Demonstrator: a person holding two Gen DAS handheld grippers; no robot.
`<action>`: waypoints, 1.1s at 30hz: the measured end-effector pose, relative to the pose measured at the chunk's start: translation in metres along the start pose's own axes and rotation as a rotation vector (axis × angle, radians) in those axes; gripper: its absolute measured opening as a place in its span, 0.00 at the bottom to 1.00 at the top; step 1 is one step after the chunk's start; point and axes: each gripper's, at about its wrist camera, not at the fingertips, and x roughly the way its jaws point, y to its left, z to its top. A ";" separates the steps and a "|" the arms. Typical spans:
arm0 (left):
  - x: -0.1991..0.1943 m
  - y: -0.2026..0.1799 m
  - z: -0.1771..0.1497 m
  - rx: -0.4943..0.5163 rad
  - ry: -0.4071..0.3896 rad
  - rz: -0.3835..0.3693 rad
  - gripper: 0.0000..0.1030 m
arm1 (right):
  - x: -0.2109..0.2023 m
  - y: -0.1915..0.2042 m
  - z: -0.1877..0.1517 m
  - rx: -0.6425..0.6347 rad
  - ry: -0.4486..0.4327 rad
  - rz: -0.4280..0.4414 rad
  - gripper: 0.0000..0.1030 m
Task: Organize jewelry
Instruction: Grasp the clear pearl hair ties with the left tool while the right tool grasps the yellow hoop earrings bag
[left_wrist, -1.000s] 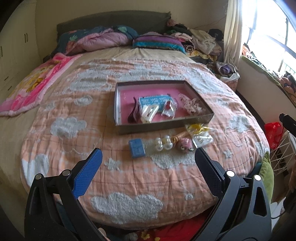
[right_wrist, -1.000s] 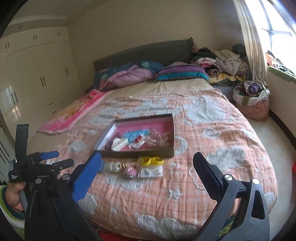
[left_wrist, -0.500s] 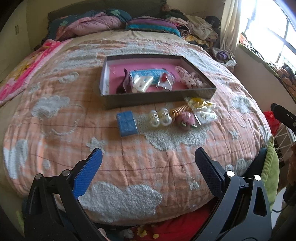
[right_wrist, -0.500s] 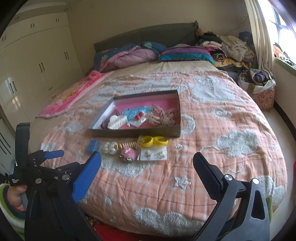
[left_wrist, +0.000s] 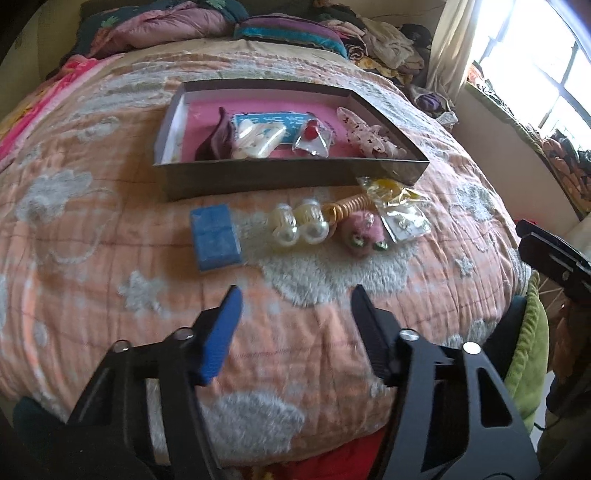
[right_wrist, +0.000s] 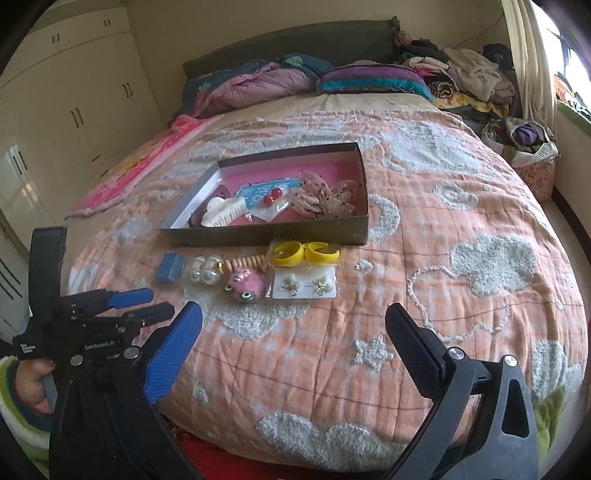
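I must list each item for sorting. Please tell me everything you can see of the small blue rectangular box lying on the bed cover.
The small blue rectangular box looks like a matte, hard case with a faint cross-shaped seam on its top. It is closed and lies flat on the peach quilted bed cover, in front of the shallow grey tray with pink lining, apart from it. It is leftmost in the row of loose items. Nothing grips it.

Closer now to the blue box (left_wrist: 215, 242) on both views; left hand-held gripper (left_wrist: 295, 295) narrowed from wide to half-spread.
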 end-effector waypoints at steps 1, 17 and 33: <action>0.003 -0.002 0.003 0.004 0.002 -0.003 0.45 | 0.002 -0.001 0.001 -0.002 0.003 -0.002 0.96; 0.046 -0.009 0.035 0.033 0.035 0.058 0.38 | 0.075 -0.021 0.035 0.014 0.095 0.054 0.96; 0.065 -0.001 0.044 0.005 0.040 0.028 0.43 | 0.142 -0.031 0.043 0.078 0.182 0.094 0.56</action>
